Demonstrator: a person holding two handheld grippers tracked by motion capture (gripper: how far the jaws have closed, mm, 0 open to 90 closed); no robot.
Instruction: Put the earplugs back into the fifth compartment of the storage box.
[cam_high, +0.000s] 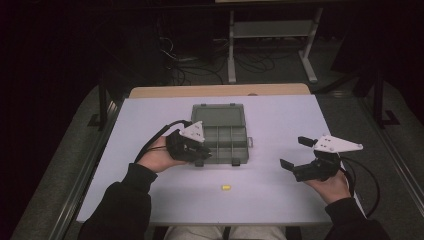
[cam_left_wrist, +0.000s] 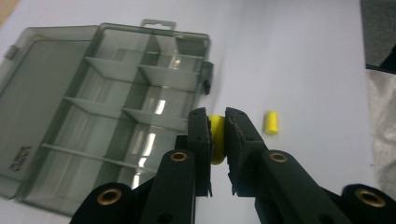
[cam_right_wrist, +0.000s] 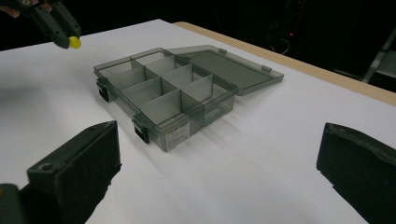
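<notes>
Aloft, left claw (cam_left_wrist: 217, 135) clamping yellow plug (cam_left_wrist: 215, 140)

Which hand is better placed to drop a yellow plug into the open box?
Left. Its tool already grips a yellow plug beside the box; the right tool is open, farther off.

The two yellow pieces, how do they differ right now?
The held yellow piece is clamped between the left tool's jaws, up off the table; the loose yellow piece lies free on the table, touching nothing else. The held one is half hidden; the loose one shows whole. Both are small, yellow and rounded.
</notes>
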